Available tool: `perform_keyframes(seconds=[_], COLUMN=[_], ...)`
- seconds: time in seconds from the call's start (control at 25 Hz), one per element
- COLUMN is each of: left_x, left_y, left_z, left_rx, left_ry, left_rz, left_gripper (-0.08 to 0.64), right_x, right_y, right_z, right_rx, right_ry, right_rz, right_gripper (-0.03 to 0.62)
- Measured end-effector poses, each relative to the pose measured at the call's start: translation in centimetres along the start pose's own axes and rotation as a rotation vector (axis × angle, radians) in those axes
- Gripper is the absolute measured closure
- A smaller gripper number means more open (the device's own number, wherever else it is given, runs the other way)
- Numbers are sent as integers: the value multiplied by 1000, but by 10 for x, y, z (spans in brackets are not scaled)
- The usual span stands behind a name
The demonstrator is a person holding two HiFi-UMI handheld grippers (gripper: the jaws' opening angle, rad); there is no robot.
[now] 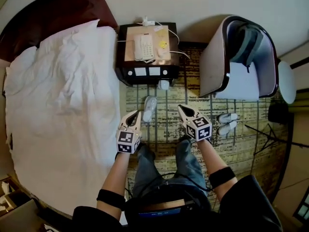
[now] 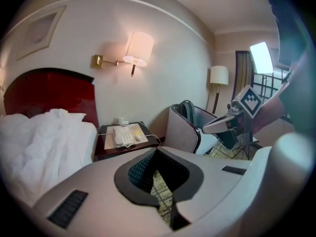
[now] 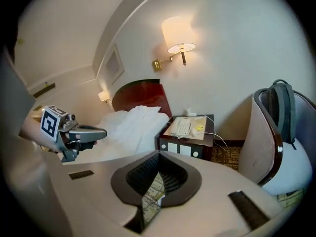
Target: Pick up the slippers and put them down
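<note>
Found left claw (image 1: 135,115) and right claw (image 1: 182,109) both pressed together on nothing, one white slipper (image 1: 150,108) on the carpet (image 1: 169,127) just ahead near the nightstand (image 1: 147,71), a pair (image 1: 227,117) lying beside the chair (image 1: 215,57); recommend spreading a claw wide before descending, then clamping the slipper's upper squarely.

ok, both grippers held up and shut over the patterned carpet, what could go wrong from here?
1. The left gripper and right gripper are both shut and empty. Lowered like that, they would likely shove the lone white slipper rather than grip it.
2. That slipper lies apart from the two white slippers beside the pale curved chair, so one could be left behind.
3. Thin black stand legs run close to those two, and the right arm might snag them.
</note>
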State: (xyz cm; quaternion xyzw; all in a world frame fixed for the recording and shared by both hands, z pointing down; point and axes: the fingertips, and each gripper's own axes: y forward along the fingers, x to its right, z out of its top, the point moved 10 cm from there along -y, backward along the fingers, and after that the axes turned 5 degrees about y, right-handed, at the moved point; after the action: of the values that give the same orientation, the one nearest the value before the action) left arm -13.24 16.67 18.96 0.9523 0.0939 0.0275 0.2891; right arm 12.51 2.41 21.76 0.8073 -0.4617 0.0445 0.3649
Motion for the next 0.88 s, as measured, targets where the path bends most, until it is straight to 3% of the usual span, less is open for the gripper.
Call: perform_keyframes(seconds=[0.16, 0.4, 0.64, 0.88], left_x=[18, 32, 42, 48], left_y=[-40, -67, -75, -69], left_z=[28, 24, 25, 26], left_rx=[24, 48, 39, 32], left_ry=[-11, -56, -96, -49], left_rz=[13, 46, 19, -7], left_gripper=[557, 557, 557, 557], right_x=[-12, -12, -11, -10], right_y=[-47, -95, -117, -121], right_z=[17, 17, 6, -4], right_rx=[-5, 25, 46, 34], right_ry=[-54, -98, -38, -17], right_rz=[22, 10, -13, -9], right_gripper=[591, 591, 591, 591])
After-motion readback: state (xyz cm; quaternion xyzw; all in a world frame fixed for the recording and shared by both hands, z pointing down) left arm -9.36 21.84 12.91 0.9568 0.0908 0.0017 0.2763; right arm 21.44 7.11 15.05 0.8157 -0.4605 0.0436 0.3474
